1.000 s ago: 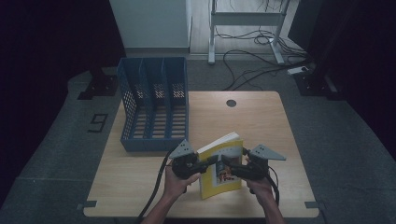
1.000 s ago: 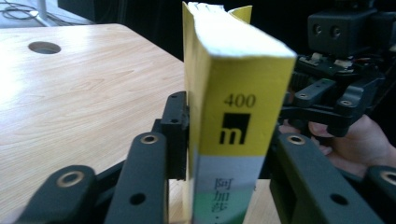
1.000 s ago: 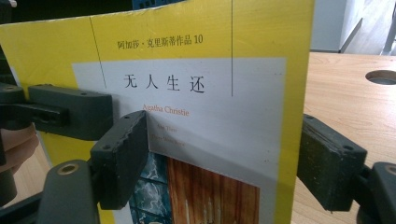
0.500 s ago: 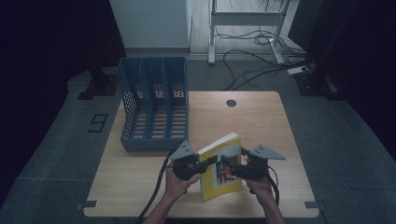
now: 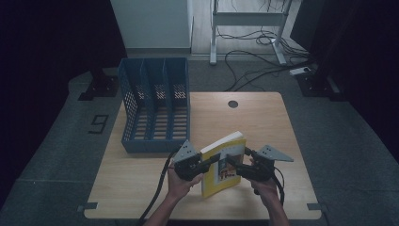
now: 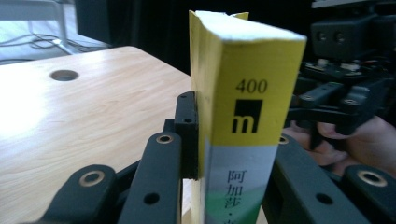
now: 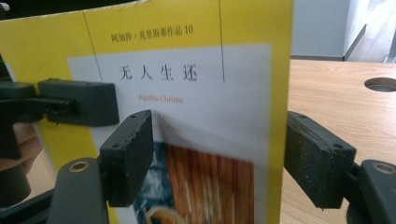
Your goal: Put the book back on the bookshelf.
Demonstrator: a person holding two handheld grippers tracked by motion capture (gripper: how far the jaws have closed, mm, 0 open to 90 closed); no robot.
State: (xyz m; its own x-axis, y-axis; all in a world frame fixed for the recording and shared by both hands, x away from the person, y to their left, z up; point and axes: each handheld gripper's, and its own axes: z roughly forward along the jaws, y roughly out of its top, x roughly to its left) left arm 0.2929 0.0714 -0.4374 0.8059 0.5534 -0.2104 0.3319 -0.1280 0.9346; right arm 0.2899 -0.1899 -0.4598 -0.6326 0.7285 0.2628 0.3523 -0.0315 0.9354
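A yellow paperback (image 5: 225, 162) stands upright near the table's front edge, held between the two hand-held grippers. My left gripper (image 5: 212, 161) is shut on it, and in the left gripper view its jaws (image 6: 233, 140) clamp both covers just behind the spine (image 6: 250, 102). My right gripper (image 5: 234, 165) faces the front cover (image 7: 187, 88) with its pads (image 7: 127, 156) spread wide; one lies against the cover and the other stands past the book's edge. A finger of the left gripper (image 7: 77, 102) rests on the cover's left side.
A blue three-slot file rack (image 5: 155, 103) stands at the table's back left. The wooden table (image 5: 268, 122) has a round cable hole (image 5: 232, 104) near its far edge. Cables (image 5: 254, 47) lie on the floor behind the table.
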